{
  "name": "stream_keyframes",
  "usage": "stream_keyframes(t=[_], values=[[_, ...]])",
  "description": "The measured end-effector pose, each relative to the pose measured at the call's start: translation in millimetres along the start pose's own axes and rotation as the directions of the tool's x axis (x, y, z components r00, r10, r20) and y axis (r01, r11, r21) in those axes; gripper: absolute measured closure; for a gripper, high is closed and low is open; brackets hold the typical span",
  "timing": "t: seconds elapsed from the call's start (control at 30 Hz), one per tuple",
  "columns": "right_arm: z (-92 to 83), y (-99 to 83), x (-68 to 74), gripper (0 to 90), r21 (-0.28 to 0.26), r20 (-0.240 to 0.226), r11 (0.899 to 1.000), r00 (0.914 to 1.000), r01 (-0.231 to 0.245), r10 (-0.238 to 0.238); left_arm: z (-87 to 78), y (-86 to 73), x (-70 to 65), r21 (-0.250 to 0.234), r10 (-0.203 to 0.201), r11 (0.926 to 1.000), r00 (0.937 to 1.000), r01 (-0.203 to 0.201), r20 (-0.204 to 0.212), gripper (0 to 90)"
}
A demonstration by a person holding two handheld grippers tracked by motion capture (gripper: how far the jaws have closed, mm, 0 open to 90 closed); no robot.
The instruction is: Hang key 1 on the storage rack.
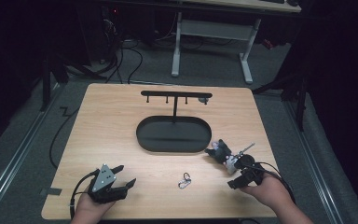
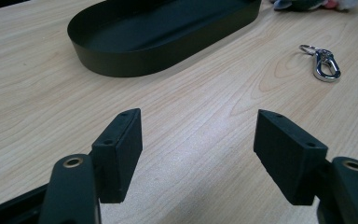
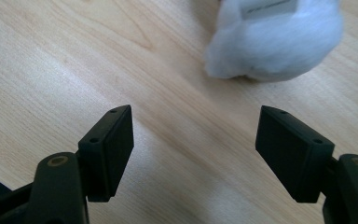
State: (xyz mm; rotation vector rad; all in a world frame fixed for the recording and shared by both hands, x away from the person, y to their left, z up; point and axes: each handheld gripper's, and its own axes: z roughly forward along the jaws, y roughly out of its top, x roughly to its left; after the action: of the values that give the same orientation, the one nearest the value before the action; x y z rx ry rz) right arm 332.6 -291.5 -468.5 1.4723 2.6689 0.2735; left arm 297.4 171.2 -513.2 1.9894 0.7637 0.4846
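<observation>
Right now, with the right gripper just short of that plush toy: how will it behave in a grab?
The plush toy looks fluffy and soft in the right gripper view, so it would probably squash and flop. Likely light, so it might slide on the smooth table. Its uneven shape makes rolling unlikely.

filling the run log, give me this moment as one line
left gripper: open, empty, over table | right gripper: open, empty, just short of plush toy | key clip: on table | tray: empty

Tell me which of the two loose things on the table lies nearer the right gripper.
The plush toy, right by the right gripper beside the tray's right end. The metal clip lies farther off, in the open middle of the table.
</observation>
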Motion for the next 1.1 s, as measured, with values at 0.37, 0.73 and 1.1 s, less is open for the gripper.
stream_keyframes(t=[0.37,0.73,1.1], values=[[-5.7,21.8,-19.0,26.5,-0.009,0.003,1.0,0.9998,-0.022,0.022,-0.3,-0.4,1.4,-0.001,-0.004,1.0,1.0,0.004,-0.001,33.1],[3.2,43.0,-30.7,24.9,0.004,-0.016,1.0,0.9999,-0.001,0.001,-0.3,-0.8,3.0,0.001,-0.004,1.0,1.0,0.004,-0.001,33.1],[21.5,52.0,-32.1,29.9,0.041,-0.026,0.999,0.9994,0.024,-0.022,-0.5,-1.3,3.3,0.004,-0.004,1.0,1.0,0.004,-0.002,33.2]])
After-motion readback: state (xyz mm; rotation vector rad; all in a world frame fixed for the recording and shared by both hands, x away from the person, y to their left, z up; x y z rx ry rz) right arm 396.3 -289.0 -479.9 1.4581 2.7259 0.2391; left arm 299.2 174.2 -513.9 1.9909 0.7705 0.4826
